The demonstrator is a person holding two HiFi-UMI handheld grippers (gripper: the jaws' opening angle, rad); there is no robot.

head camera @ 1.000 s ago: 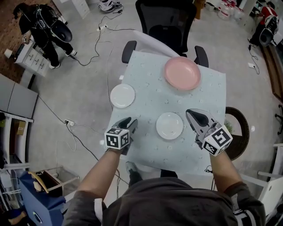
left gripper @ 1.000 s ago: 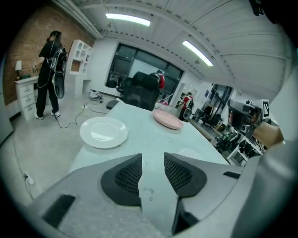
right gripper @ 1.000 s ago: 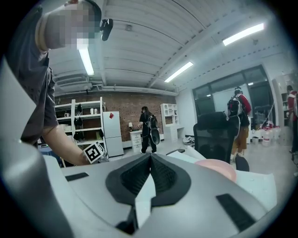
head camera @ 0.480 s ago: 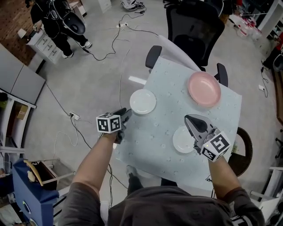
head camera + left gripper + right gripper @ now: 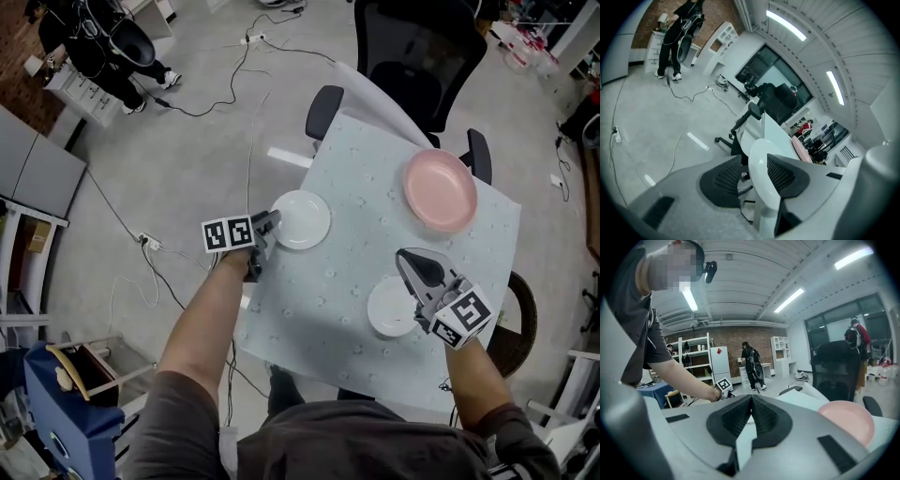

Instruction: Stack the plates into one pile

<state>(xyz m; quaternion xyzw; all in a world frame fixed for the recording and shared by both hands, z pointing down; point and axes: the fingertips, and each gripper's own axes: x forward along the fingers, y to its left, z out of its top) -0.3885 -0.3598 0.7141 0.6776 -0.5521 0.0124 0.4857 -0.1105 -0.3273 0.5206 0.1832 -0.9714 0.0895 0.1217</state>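
Over the table, the left gripper is opening, plate rim between its fingers; the right gripper is hanging shut, empty. A shallow bite risks slipping.

Black office chair behind the pale-clothed table, cables across grey floor, a person standing far off

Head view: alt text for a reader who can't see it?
Three plates lie apart on a table. The left hand-held gripper, jaws opening, has the rim of a white plate between them at the table's left edge; the right hand-held gripper, shut, is by a second white plate, a pink plate beyond.
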